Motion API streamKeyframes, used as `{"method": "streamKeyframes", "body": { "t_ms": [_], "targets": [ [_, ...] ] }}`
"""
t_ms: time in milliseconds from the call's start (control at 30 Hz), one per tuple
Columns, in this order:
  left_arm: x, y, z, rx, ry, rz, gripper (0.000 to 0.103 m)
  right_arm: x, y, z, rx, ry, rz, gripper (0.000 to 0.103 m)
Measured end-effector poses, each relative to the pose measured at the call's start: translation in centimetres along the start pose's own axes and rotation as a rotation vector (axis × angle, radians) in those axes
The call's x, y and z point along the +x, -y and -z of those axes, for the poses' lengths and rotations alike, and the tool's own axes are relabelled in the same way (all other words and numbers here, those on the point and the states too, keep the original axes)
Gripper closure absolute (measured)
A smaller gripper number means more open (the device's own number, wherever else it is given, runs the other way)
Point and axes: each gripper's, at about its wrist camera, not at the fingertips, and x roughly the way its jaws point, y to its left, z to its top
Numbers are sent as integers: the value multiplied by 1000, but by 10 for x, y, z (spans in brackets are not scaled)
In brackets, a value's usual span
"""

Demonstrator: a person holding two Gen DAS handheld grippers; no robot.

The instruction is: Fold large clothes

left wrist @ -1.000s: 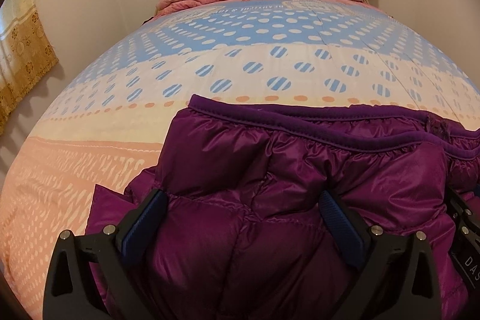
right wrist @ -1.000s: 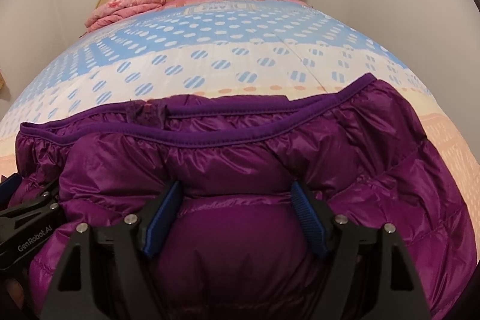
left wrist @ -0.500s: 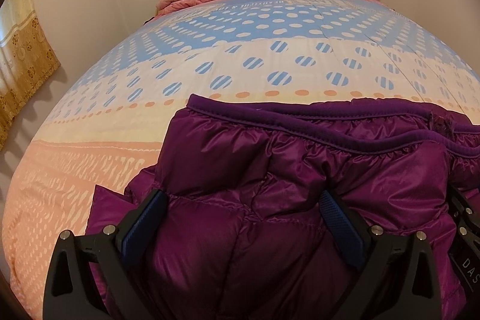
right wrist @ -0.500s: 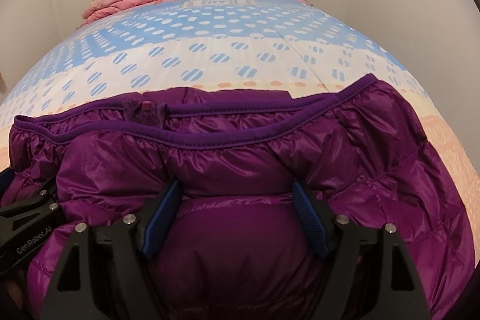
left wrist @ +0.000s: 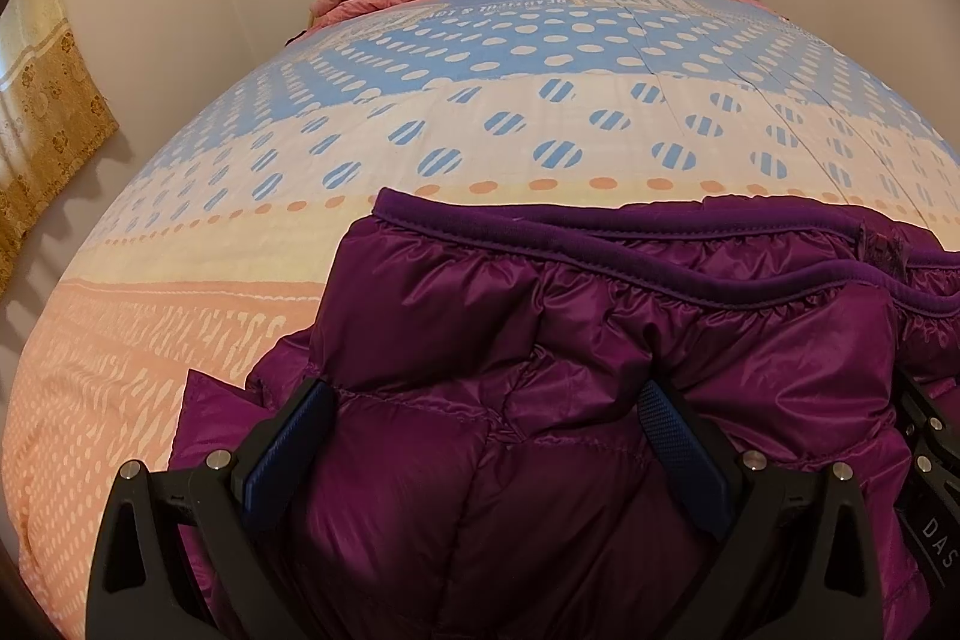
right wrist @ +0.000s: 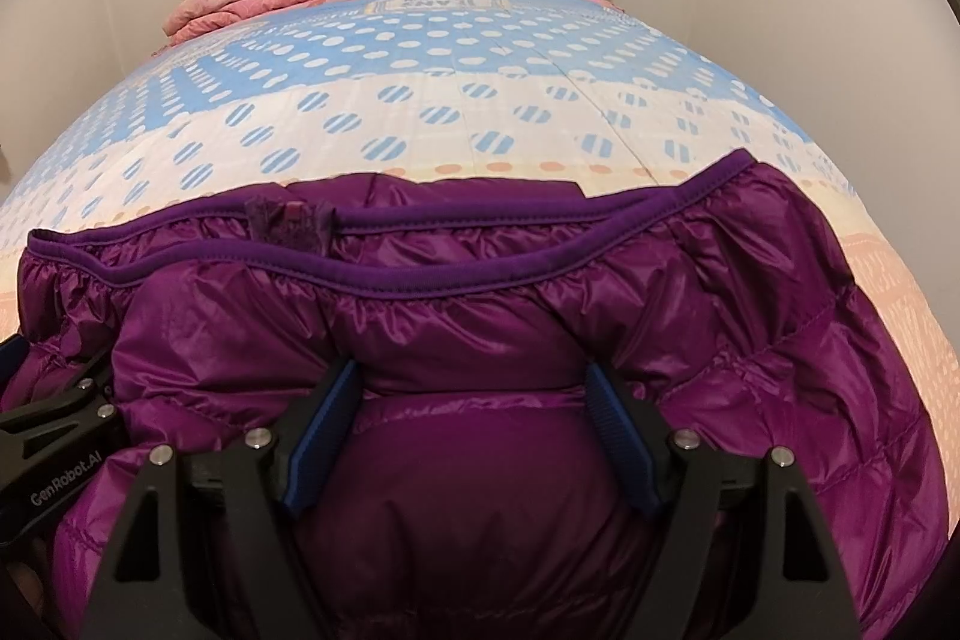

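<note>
A: Purple puffer jacket is laid across the near end of the bed, from 6 o'clock out to 3 o'clock in the left wrist view. Bound hem edge is seen running across at mid-frame

B: Left gripper state?

A: Jaws are set fairly wide, with a puffed fold of jacket bulged between the blue pads. Whether it is actually clamped cannot be told. Same for the right gripper: fabric is packed between the pads, grip not confirmed

B: Handling?

A: Judged light and very soft; down fill is expected to compress, then spring back. Shiny shell looks slippery, so a thin pinch is likely to be lost. Fragility is not considered an issue

B: Hold points?

A: The bound hem or a quilted seam is preferred, since stitching gives the pads something firmer. Both grips should be kept well apart along the edge, so the fold is carried over evenly toward 12 o'clock

B: Risks?

A: Trapped air may let the fold be pushed open again
</note>
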Motion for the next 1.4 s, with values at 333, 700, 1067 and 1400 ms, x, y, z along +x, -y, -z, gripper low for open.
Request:
{"method": "streamKeyframes", "body": {
  "t_ms": [333,700,1067,1400],
  "targets": [
    [-75,-35,24,-55,155,63,1,-54,-7,11,-13,105,-102,22],
    [-33,-22,36,-37,53,6,1,-20,-28,23,-87,23,-74,17],
    [-28,-23,35,-30,41,-3,1,-18,-27,23,-106,12,-32,16],
    [-28,-26,34,-25,31,-7,1,-16,-26,22,-101,6,-40,15]
  ]
}}
